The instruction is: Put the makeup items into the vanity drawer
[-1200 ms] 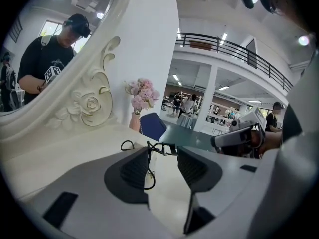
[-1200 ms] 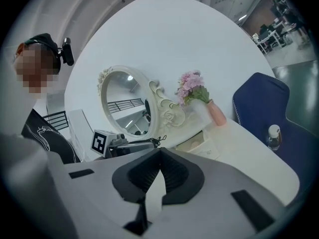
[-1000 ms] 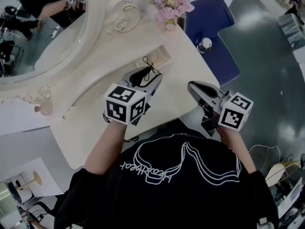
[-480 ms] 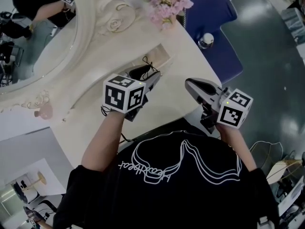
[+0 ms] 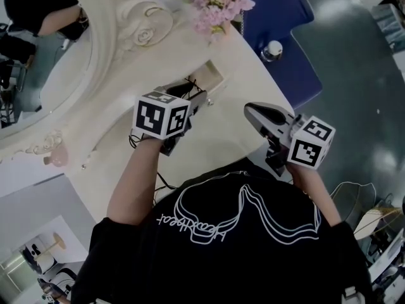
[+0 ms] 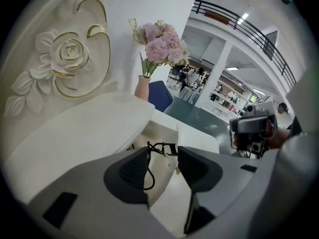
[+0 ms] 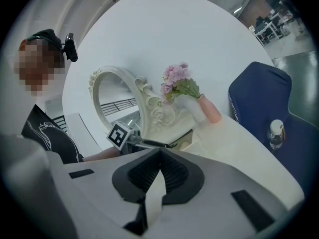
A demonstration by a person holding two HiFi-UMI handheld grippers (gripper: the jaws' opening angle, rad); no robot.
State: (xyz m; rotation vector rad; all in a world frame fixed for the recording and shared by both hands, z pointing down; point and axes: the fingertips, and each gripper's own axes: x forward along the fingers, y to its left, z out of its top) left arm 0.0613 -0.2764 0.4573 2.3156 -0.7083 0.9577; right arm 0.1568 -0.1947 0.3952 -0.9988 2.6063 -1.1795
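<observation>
Between the pads of the left claw (image 6: 164, 152) sits a black eyelash curler (image 6: 160, 146). The claw is clamped on it, but only just. The wire loop lies against one pad, and the top bar pokes out past the tips. Just beyond and below those tips is the open vanity drawer (image 6: 160, 129). I think the curler could slip or twist out, because it is thin and bendy and the grip is near its end. If it drops too soon, it may land on the table top (image 5: 224, 132) beside the claw and not in the drawer. Its bar could also catch on the drawer's edge. The right claw (image 7: 159, 156) is off to the side. It is pinched together with nothing in it, so it can't catch a falling curler.
</observation>
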